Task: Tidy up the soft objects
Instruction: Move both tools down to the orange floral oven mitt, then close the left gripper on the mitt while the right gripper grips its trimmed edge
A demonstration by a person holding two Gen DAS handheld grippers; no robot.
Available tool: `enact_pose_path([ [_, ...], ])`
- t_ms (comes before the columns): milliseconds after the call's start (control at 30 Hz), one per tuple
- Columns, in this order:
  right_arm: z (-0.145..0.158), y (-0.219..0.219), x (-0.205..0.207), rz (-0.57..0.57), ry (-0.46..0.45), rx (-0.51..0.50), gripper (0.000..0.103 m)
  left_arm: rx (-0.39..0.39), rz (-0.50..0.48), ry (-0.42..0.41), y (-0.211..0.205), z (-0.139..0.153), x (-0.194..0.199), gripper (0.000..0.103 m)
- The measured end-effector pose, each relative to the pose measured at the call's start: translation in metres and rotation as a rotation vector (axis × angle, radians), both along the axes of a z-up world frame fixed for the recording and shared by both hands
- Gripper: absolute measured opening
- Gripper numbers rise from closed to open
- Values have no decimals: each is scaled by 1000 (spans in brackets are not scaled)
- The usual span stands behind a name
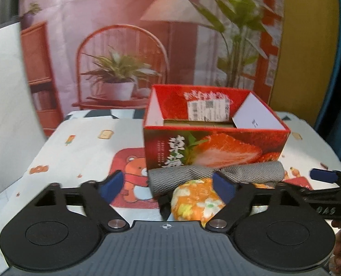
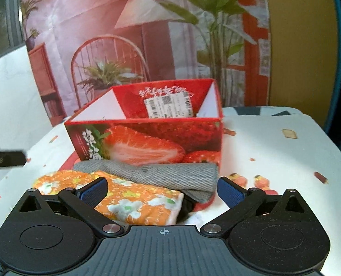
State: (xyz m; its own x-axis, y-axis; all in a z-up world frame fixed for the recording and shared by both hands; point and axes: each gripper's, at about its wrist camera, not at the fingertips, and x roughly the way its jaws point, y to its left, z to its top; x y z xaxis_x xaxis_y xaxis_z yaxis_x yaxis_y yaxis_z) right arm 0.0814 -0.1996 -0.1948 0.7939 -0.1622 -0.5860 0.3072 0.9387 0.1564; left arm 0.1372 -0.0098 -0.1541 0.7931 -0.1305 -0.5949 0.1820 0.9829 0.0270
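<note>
An open red strawberry box [image 1: 216,146] [image 2: 147,142] stands on the table. In front of it lie a grey knitted cloth [image 1: 186,176] [image 2: 170,172] and an orange flowered cloth [image 1: 194,201] [image 2: 136,200], with something black [image 2: 187,208] under them. My left gripper [image 1: 168,186] is open, its fingers either side of the two cloths' left end. My right gripper [image 2: 162,189] is open, its fingers wide around the flowered and grey cloths. The right gripper's finger [image 1: 322,176] also shows at the right edge of the left wrist view.
The table carries a white cartoon-print cover [image 1: 83,147] [image 2: 274,151]. A printed backdrop of a chair, lamp and plants [image 1: 124,46] hangs behind the table. A white wall panel [image 1: 2,92] stands at the left. A part of the left gripper [image 2: 5,158] shows at the left edge.
</note>
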Motion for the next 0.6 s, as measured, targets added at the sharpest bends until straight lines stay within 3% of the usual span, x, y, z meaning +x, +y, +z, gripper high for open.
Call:
enact_pose_path([
  [133,-21,6,14,51,42,-3,87,-66,-43,101,-8,-25,15,52],
  [300,-41,9,12,87,53,26,83,-70,-52,174,-14,-60,16,51],
  [600,-56,9,3,119,25,57,83,-150,-28,197,1,-79,17,53],
])
